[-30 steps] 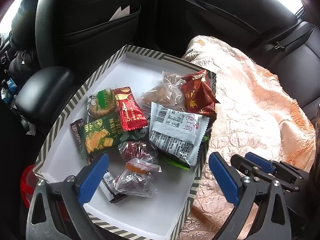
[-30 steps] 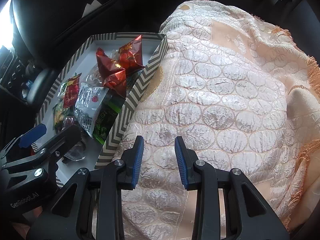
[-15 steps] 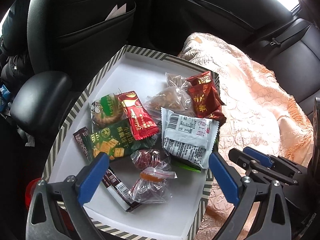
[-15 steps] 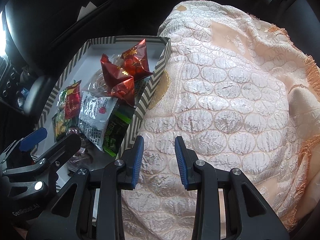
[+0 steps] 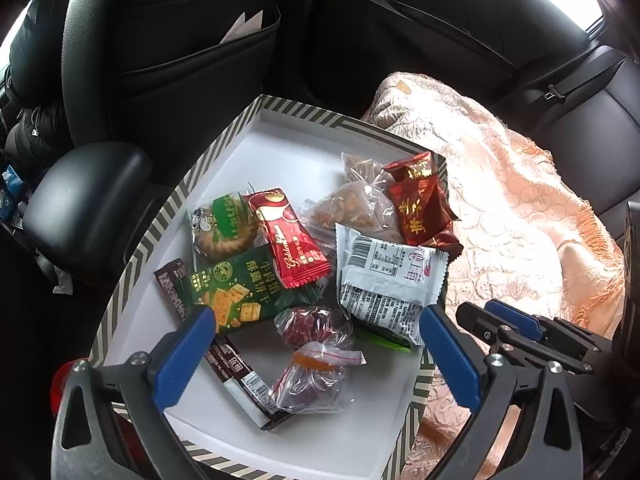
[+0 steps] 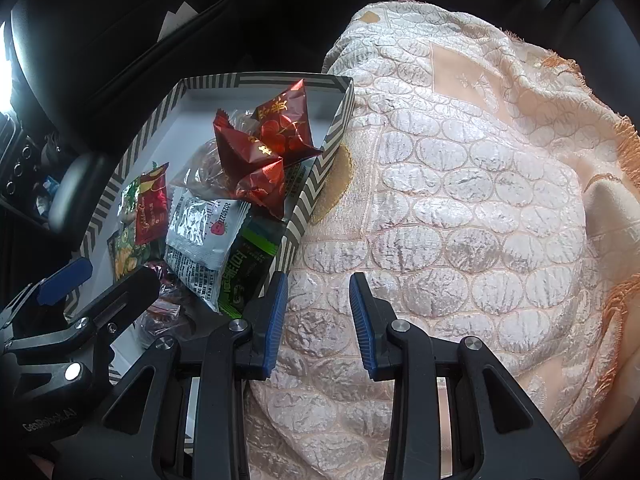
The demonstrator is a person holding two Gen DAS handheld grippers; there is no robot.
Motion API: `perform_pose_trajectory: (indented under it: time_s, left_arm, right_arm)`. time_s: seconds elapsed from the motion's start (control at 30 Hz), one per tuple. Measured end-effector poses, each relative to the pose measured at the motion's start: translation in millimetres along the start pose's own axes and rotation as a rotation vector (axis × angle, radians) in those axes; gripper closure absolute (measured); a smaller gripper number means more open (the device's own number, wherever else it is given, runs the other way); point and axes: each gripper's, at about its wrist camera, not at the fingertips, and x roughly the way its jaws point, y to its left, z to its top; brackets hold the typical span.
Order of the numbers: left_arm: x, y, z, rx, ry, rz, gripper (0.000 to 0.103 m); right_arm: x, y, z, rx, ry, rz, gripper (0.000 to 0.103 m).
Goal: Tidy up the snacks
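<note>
A white tray with a striped rim holds several snacks. Among them are a red packet, a green cracker packet, a white packet, dark red packets, small clear zip bags and a dark chocolate bar. My left gripper hangs open and wide above the tray's near end, with the zip bags below its gap and nothing held. My right gripper is open by a narrow gap over the peach blanket, just right of the tray rim, and empty.
The tray rests between a black armrest and the blanket-covered back seat. A front seat back with a pocket rises behind it. A car door and seat belt buckle lie at the far right. A red object shows at the tray's lower left.
The left gripper has drifted slightly left over the tray, so the snacks sit a little further right in its view. The right gripper keeps the same narrow gap. No snack has moved.
</note>
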Motion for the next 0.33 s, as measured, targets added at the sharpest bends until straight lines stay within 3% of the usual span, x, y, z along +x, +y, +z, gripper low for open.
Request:
perform_pose_trajectory:
  time_s: [0.33]
  left_arm:
    - [-3.1, -6.3, -0.7, 0.025, -0.051, 0.035, 0.0]
  right_arm:
    - [2.9, -1.2, -0.5, 0.003, 0.01, 0.0, 0.072]
